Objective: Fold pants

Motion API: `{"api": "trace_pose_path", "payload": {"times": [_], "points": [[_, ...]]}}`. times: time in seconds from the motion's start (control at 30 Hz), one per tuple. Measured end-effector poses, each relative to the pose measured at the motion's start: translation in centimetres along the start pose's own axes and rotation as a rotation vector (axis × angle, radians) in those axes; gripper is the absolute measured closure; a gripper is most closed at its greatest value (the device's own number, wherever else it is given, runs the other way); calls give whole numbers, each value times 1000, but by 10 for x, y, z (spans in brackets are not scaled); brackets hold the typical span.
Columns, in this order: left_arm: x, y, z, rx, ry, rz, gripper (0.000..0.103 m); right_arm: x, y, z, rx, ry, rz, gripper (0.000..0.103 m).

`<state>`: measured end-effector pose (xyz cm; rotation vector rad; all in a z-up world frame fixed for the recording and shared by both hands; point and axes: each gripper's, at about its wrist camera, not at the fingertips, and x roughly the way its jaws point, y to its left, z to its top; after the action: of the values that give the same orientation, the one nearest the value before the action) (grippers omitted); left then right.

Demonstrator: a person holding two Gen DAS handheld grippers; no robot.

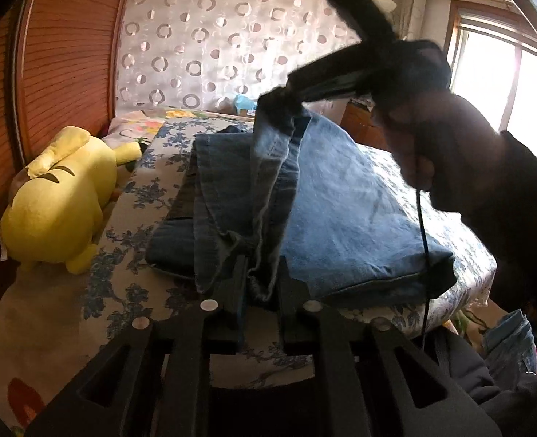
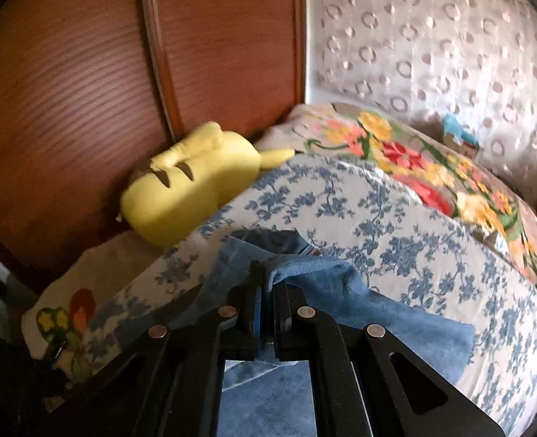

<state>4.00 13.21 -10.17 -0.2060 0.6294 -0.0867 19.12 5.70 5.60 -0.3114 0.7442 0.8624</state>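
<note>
One pair of blue jeans [image 1: 341,218] lies folded on the bed [image 1: 130,196], its long axis running away ahead of the left gripper [image 1: 263,273], whose narrow jaws pinch a hem. The right gripper [image 1: 279,105] clamps denim beyond. One yellow plush toy [image 1: 60,196] sits left.

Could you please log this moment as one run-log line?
left tool: shut on jeans | right tool: shut on jeans | jeans: partly folded on bed

Plenty of open bedspread [image 2: 395,218] past the jeans [image 1: 341,200] toward the headboard; the yellow plush toy [image 1: 57,196] blocks the wardrobe [image 1: 64,54] side, just beside the jeans.
</note>
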Motion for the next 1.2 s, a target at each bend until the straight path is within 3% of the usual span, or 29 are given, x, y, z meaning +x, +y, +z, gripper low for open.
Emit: {"api": "trace_pose_path", "payload": {"times": [0.07, 0.13, 0.27, 0.33, 0.47, 0.57, 0.77, 1.2], "points": [[-2, 1, -1, 3, -4, 19, 75, 7, 2, 0, 19, -3, -6, 90], [-3, 4, -2, -6, -7, 28, 71, 1, 2, 1, 49, -23, 11, 73], [-1, 6, -2, -9, -8, 43, 58, -17, -6, -2, 77, -69, 22, 62], [-1, 4, -2, -5, -7, 45, 58, -28, -11, -5, 73, -80, 32, 57], [-1, 0, 2, 10, -11, 53, 58, -46, -14, -10, 62, -80, 39, 55], [2, -1, 8, 21, -14, 62, 58, -47, -19, -13, 68, -30, 43, 54], [12, 1, 13, 52, 2, 111, 58, -62, -32, -31, 70, -49, 6, 54], [15, 18, 1, -4, 38, 143, 58, -100, -55, -139, 88, -32, -138, 54]]}}
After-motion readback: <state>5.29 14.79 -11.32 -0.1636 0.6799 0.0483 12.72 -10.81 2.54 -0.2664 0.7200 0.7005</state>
